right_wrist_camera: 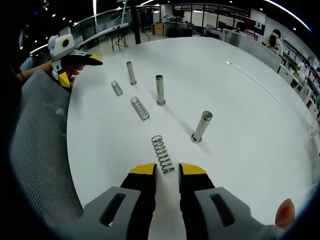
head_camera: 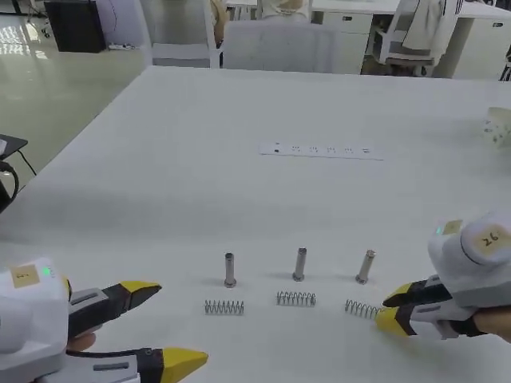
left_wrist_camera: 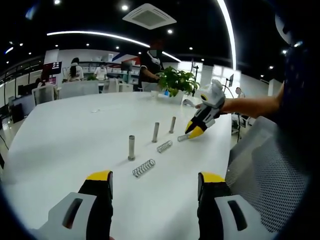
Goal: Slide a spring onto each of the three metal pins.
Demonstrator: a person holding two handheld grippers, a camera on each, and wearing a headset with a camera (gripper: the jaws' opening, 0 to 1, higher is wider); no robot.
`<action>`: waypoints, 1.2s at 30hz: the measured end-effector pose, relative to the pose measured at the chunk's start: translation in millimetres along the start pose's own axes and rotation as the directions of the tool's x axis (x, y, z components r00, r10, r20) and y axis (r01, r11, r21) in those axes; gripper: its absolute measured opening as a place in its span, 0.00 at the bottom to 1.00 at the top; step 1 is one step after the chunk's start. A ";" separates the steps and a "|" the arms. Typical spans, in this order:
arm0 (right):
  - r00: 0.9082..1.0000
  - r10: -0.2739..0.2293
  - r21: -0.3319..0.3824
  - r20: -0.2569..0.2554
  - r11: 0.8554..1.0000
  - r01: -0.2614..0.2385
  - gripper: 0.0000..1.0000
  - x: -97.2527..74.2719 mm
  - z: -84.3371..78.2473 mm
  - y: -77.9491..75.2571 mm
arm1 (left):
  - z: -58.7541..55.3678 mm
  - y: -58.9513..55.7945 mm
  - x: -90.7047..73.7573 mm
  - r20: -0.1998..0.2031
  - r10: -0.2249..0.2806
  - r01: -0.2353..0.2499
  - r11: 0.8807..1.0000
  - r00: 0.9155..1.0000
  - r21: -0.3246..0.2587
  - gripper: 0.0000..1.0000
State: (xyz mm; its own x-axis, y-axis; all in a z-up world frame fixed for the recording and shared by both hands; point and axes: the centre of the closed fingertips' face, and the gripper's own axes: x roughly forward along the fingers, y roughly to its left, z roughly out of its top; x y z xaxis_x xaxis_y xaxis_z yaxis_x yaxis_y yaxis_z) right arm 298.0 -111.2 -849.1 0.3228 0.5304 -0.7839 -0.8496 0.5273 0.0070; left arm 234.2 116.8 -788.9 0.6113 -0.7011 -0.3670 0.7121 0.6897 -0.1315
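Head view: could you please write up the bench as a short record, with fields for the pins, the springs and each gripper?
pins: three, upright in a row, all bare
springs: three, lying flat, one in front of each pin
left gripper: open, empty, short of the springs
right gripper: open, jaws astride the near end of the right spring
progress: no spring on a pin yet

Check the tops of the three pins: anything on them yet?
Nothing: left pin, middle pin and right pin stand bare; the springs lie on the table beside them. The right spring ends between the open jaws of the right gripper. No pin top is hidden.
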 end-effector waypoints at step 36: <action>0.999 0.036 -0.068 -0.034 0.997 -0.038 0.09 3.2 -0.7 11.1 | 2.6 -6.6 3.7 -0.010 -0.029 0.030 0.999 1.000 0.014 0.62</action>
State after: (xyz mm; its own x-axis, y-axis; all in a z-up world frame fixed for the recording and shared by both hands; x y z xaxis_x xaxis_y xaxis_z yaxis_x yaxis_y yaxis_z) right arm 289.4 -104.1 -852.0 0.2778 0.5262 -0.8037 -0.8876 0.4607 -0.0052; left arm 232.7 109.2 -787.0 0.5867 -0.7194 -0.3718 0.7347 0.6660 -0.1292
